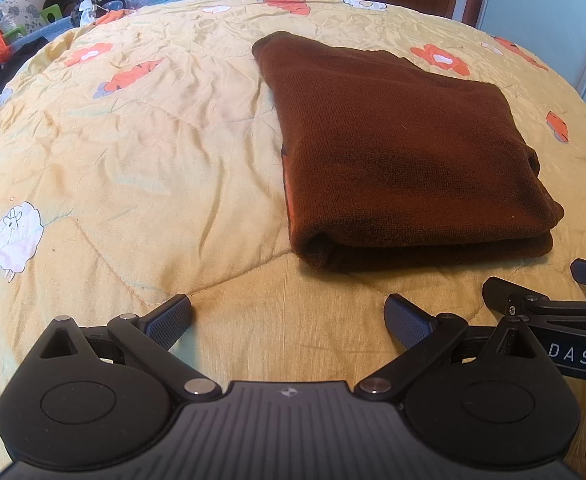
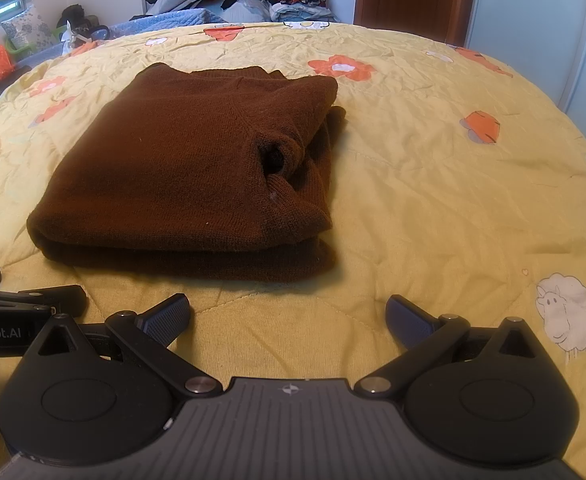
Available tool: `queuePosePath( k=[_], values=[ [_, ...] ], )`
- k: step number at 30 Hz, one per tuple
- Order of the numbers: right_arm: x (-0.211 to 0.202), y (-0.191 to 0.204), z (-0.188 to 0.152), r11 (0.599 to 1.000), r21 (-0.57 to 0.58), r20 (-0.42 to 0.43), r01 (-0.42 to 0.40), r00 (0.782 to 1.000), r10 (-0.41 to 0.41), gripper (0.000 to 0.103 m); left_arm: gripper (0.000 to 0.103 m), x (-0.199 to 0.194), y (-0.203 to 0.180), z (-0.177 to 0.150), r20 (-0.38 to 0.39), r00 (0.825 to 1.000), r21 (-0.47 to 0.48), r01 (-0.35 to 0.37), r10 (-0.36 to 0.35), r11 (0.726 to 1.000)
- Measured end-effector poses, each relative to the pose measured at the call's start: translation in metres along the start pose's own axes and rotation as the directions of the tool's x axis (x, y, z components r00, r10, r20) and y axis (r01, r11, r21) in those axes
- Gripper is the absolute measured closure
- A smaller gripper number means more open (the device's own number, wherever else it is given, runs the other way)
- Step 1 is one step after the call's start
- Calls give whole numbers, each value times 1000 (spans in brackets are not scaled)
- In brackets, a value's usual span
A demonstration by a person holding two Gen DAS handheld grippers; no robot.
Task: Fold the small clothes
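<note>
The brown sweater (image 2: pixel 185 172) lies folded on the bed (image 2: pixel 433 208), at twelve o'clock from both empty, spread-fingered grippers, left (image 1: pixel 288 320) and right (image 2: pixel 288 320); folding looks finished, so next likely tidying its bunched right edge.

A folded brown sweater (image 2: pixel 189 168) lies on the yellow quilt (image 2: pixel 433 184), beyond the hand-held gripper (image 2: pixel 289 318), whose fingers are spread.

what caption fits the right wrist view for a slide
Open right gripper hovers before a folded brown sweater on a yellow quilt.
</note>
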State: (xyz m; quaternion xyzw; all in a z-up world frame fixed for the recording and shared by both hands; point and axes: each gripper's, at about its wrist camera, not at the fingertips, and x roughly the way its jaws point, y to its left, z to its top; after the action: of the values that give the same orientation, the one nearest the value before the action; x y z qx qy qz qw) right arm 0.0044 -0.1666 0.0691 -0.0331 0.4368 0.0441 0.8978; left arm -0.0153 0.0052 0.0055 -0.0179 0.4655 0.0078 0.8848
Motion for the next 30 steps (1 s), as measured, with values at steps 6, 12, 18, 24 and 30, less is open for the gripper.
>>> queuePosePath(
  k=[6,12,18,24,30],
  values=[
    [0,0,0,1000,0,0,0,1000,0,0,0,0,0,0,0,1000,0,0,0,1000],
    [0,0,0,1000,0,0,0,1000,0,0,0,0,0,0,0,1000,0,0,0,1000],
    [0,0,0,1000,0,-1,0,1000,0,0,0,0,0,1,-1,1000,0,0,0,1000],
    [-1,-1,-1,1000,0,-4,-1,1000,1,0,0,0,0,0,-3,1000,0,1,-1,1000],
    [-1,0,-1,1000,0,-4,-1,1000,1,0,0,0,1,0,-5,1000,-4,5,-5,1000]
  ],
)
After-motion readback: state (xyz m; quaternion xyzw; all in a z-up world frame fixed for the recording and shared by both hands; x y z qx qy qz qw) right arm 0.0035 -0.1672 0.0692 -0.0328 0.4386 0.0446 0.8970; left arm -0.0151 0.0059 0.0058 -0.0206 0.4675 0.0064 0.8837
